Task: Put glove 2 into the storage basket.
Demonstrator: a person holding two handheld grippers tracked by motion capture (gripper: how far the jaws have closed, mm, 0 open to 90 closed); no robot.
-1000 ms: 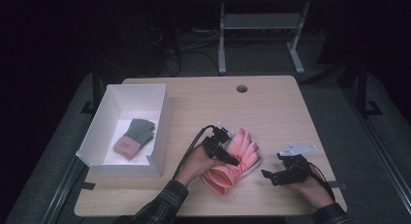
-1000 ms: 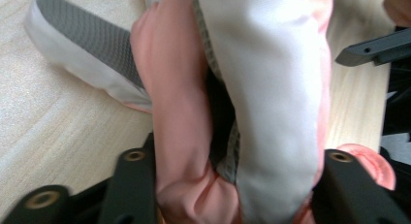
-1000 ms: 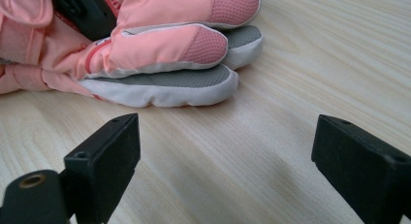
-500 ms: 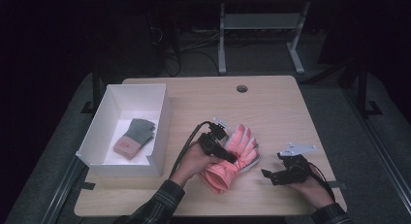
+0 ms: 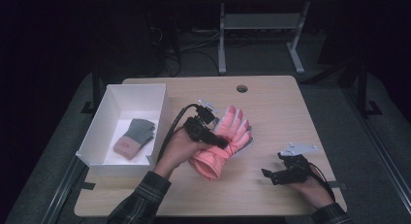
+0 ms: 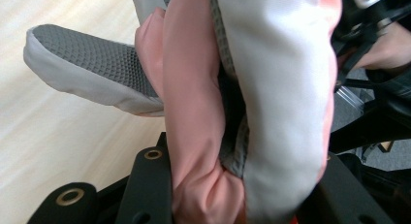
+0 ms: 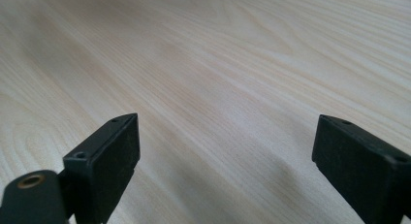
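Note:
A pink ski glove [image 5: 231, 132] with grey-white palm fabric hangs over the middle of the wooden table [image 5: 286, 112], fingers pointing away from me. My left gripper [image 5: 222, 142] is shut on it near the wrist. Its jaws have just been closing on the padding, which bulges between them. In the left gripper view the glove [image 6: 281, 88] is bunched between the jaws of the left gripper [image 6: 242, 190], and its grey textured thumb [image 6: 92, 64] sticks out to the left. My right gripper [image 5: 272, 175] rests at the front right, open, and the right gripper [image 7: 223, 151] has only bare wood [image 7: 194, 64] between its jaws.
A white box [image 5: 160, 112] stands at the table's left edge. A grey knit glove with a pink cuff [image 5: 135, 136] lies inside it. A round cable hole [image 5: 242, 88] sits near the far edge. Dark floor and a metal stand lie beyond the table.
My left gripper has risen and shifted slightly left with the pink glove, lifting its cuff end off the table. The right gripper has stayed where it was.

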